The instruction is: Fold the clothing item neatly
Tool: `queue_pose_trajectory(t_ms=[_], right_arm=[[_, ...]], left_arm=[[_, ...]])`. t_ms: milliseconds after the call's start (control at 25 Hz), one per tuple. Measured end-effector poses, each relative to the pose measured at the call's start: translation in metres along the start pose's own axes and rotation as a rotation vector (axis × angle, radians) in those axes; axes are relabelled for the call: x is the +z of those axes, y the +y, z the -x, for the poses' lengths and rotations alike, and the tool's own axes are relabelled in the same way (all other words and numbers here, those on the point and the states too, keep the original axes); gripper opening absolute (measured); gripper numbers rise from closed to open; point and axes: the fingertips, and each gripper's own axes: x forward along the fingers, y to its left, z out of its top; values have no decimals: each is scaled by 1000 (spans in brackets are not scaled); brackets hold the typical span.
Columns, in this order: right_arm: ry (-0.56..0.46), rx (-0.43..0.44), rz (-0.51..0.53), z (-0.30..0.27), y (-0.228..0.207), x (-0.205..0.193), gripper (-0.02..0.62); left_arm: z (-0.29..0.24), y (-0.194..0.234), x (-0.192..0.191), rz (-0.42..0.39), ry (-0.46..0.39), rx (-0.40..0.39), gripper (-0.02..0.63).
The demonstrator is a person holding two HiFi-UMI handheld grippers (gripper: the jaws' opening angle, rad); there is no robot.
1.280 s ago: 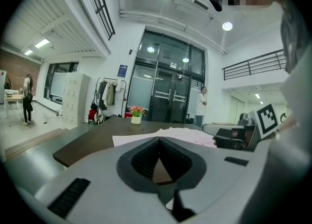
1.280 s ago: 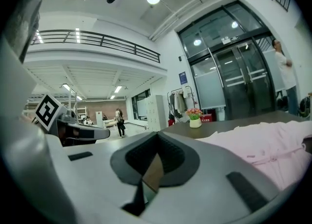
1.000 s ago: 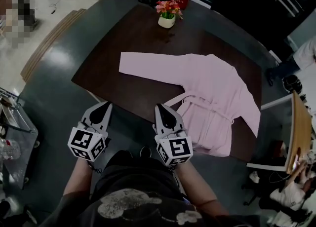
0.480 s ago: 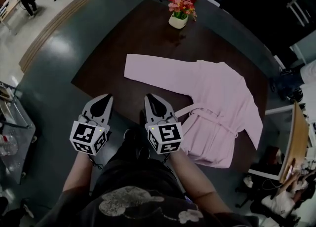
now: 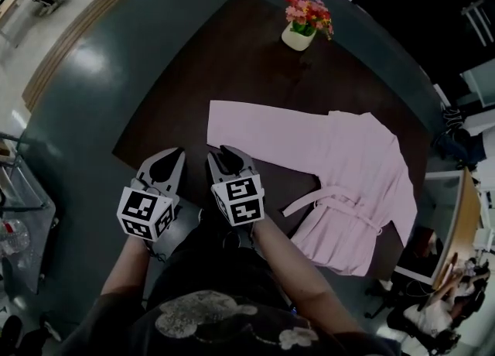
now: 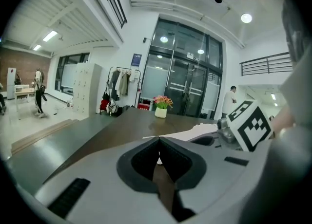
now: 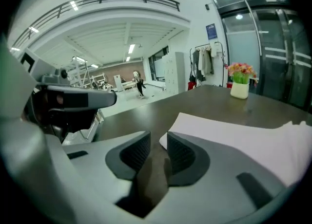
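Observation:
A pale pink robe (image 5: 352,161) lies flat on the dark brown table (image 5: 232,60), its belt (image 5: 325,201) tied across the waist. One sleeve (image 5: 247,126) stretches out to the left, and its cuff end shows in the right gripper view (image 7: 234,133). My right gripper (image 5: 224,152) hovers at the table's front edge just short of that cuff, its jaws opening with nothing between them (image 7: 158,151). My left gripper (image 5: 172,155) hangs beside it on the left, shut and empty (image 6: 157,144).
A white pot of flowers (image 5: 303,28) stands at the table's far side, also in the right gripper view (image 7: 240,85). Grey floor surrounds the table. A metal rack (image 5: 11,207) stands at the left, and desks with a seated person (image 5: 456,285) are at the right.
Both grippers have drawn closer together and nearer the sleeve's cuff. The right gripper's jaws have parted from shut. The robe has not moved on the table.

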Motion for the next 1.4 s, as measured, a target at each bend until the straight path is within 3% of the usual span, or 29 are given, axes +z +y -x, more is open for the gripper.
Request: queue_pose_trajectory(t_ms=[160, 320, 480, 600, 800, 1040, 1400], right_arm=[[98, -11, 41, -34, -2, -12, 77], [203, -46, 105, -53, -8, -26, 77], [208, -90, 131, -61, -10, -27, 44], [189, -95, 85, -57, -10, -19, 11], [47, -99, -28, -20, -25, 20, 9], [-131, -190, -106, 69, -89, 56, 9], [-322, -383, -232, 233, -225, 32, 9]], left_arm=[[-12, 18, -8, 69, 24, -11, 11], [-16, 33, -16, 65, 55, -10, 11], [-20, 45, -28, 97, 95, -10, 11], [-23, 43, -30, 131, 116, -21, 11], [-32, 23, -21, 104, 112, -63, 11], [-47, -27, -6, 65, 91, -94, 11], [-80, -146, 10, -30, 54, -138, 11]])
